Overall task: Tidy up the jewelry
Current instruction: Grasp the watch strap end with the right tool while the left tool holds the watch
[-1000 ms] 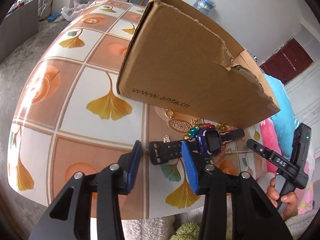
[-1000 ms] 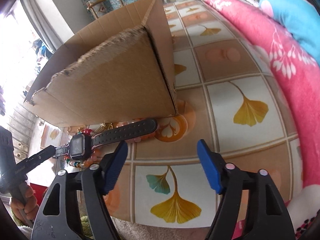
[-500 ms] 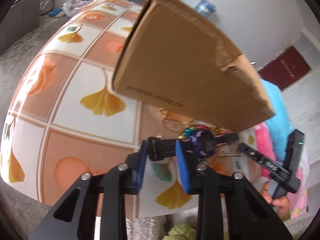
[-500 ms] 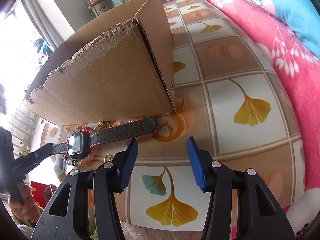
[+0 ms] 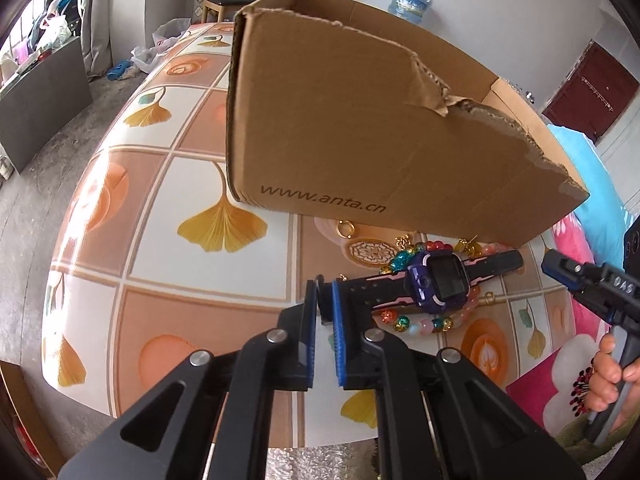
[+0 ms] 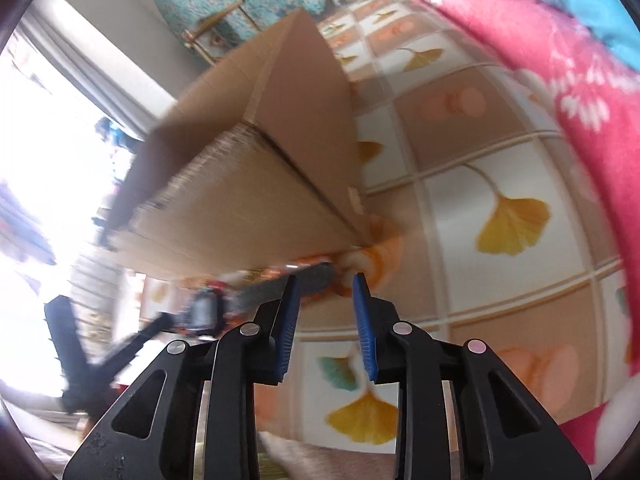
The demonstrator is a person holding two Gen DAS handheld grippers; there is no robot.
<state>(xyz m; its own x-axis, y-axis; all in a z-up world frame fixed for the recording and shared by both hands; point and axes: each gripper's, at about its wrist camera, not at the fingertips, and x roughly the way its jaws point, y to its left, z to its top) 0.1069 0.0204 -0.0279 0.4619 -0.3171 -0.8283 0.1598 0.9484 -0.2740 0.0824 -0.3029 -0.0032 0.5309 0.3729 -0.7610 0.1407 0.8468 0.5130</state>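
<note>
— What is hidden or hard to make out?

— The right wrist view is smeared by blur. The watch [image 6: 204, 312] is reduced there to a dark blob with a strap running toward the right gripper [image 6: 324, 328], and the beads under it cannot be told apart. The inside of the cardboard box [image 5: 360, 128] is concealed in both views by its torn front wall, so nothing can be said of its contents. Part of the jewelry is also tucked under the box's lower edge.

— And what is shown by the left wrist view alone?

— There the watch is seen sharply: a purple case with black straps, laid on the counter [image 5: 168, 208] just in front of the box, on top of a beaded bracelet [image 5: 416, 322]. A gold ring [image 5: 345, 229] and a round patterned pendant [image 5: 370, 251] are lying beside the box's base. The left gripper [image 5: 325, 312] is drawn narrow, its blue pads pressed on the free end of the watch strap. The right gripper's own body and the hand [image 5: 612, 376] gripping it are caught at the right edge.

— The right gripper's state?

— A moderate gap is kept between its pads, and nothing is clamped. The other strap end seems to lie just at its left pad, though contact cannot be judged through the blur.
</note>
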